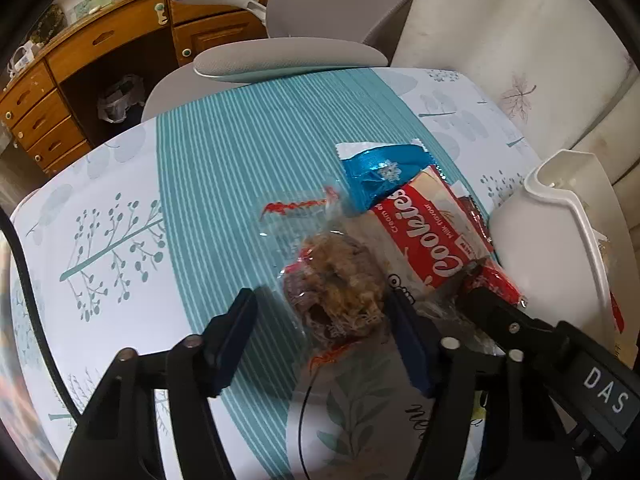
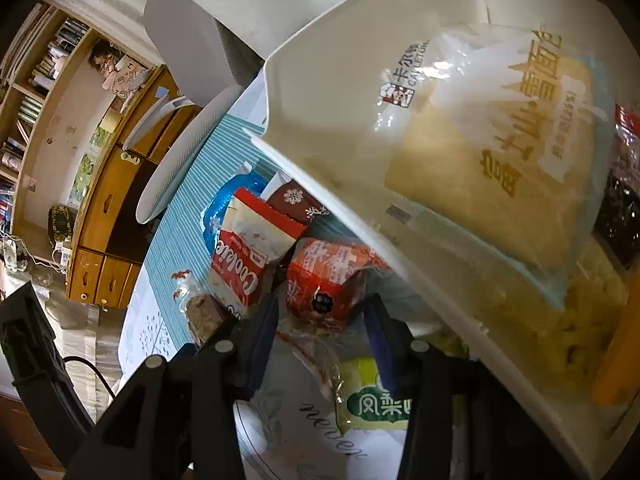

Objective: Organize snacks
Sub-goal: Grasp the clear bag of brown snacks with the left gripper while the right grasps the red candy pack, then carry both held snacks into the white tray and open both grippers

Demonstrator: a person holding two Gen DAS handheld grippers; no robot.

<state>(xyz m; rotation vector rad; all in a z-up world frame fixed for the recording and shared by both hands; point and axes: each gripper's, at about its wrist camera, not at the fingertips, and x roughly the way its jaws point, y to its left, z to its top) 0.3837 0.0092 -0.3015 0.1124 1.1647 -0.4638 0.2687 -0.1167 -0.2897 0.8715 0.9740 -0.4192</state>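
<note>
Left gripper (image 1: 320, 312): jaws straddle clear-wrapped pastry (image 1: 340, 284); contact cannot be told
Right gripper (image 2: 320, 316): jaws straddle red packet (image 2: 328, 284); contact unclear
White bin (image 2: 340, 92): table's right edge

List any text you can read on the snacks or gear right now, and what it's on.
"Cookies", "Milk flavour": red-and-white cookie pack.
"DAS": right gripper body.
"never": grey printed mat.
Chinese characters on the bread bag, orange-red packet and green-yellow packet: not read reliably.

Soft indoor light; strong fisheye bending with dark corners; glare on the clear plastic bread bag (image 2: 480, 152), lower edges perhaps slightly blurred.
</note>
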